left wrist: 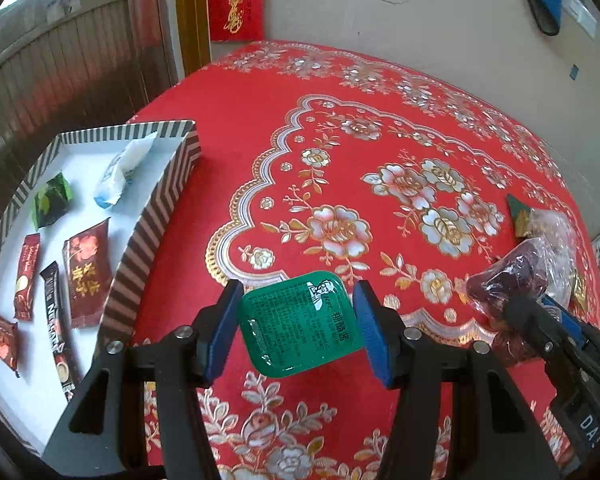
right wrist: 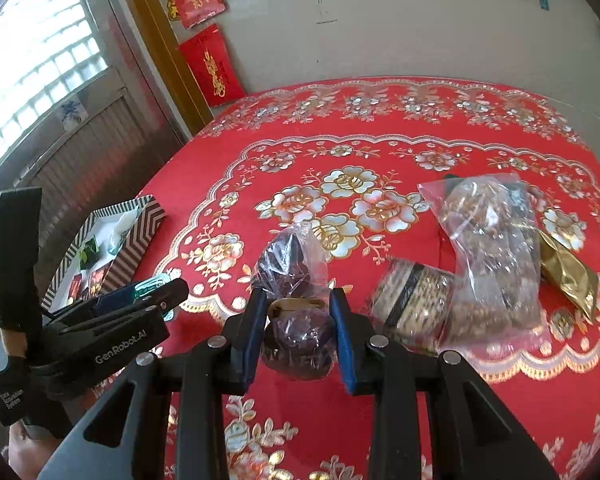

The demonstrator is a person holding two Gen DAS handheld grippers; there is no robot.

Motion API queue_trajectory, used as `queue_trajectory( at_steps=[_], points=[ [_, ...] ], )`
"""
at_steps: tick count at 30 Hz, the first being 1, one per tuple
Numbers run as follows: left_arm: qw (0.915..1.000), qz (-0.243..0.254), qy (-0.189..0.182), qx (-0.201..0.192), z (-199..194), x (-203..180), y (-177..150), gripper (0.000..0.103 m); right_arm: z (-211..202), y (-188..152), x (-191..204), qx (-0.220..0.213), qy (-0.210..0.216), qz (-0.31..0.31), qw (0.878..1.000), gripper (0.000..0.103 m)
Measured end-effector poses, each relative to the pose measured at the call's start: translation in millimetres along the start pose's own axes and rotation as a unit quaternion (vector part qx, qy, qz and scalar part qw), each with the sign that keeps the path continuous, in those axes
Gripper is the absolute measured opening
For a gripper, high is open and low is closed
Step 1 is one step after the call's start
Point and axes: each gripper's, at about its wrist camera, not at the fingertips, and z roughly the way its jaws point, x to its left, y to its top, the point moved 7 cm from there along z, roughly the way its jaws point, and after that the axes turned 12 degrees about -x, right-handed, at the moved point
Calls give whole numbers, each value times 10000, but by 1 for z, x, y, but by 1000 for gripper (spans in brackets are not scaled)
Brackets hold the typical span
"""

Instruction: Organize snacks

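Over the red flowered tablecloth [left wrist: 440, 92], both grippers carry snacks, the left gripper [left wrist: 298, 322] clamped on a green sauce tub [left wrist: 300, 322], the right gripper [right wrist: 298, 330] on a bagged dark date [right wrist: 296, 344], which next want lowering into the striped tray [left wrist: 156, 220] beside them.

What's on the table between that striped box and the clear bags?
Only bare red tablecloth lies between the striped box and the clear bags; the right wrist view shows it.
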Motion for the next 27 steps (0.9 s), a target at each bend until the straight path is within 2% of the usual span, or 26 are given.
queue_trajectory(
  at_steps=[13,14,15,19,27],
  points=[
    [9984,412,-13,-395,-39,-7,-12,58,-35,-8,4,-391,-420,23,9983,31],
    [9982,430,-36,-405,-42,-8,-13,58,-36,-9,4,-396,-446,17,9982,31],
    [9981,445,-48,-412,-43,-9,-14,58,-37,-10,5,-402,-462,13,9981,24],
    [9982,471,-71,-370,-44,-9,-18,58,-33,-17,5,-272,-581,-93,9979,24],
    [9987,419,-118,-254,-39,-6,-24,58,-39,-21,-2,-210,-259,229,9992,23]
  ],
)
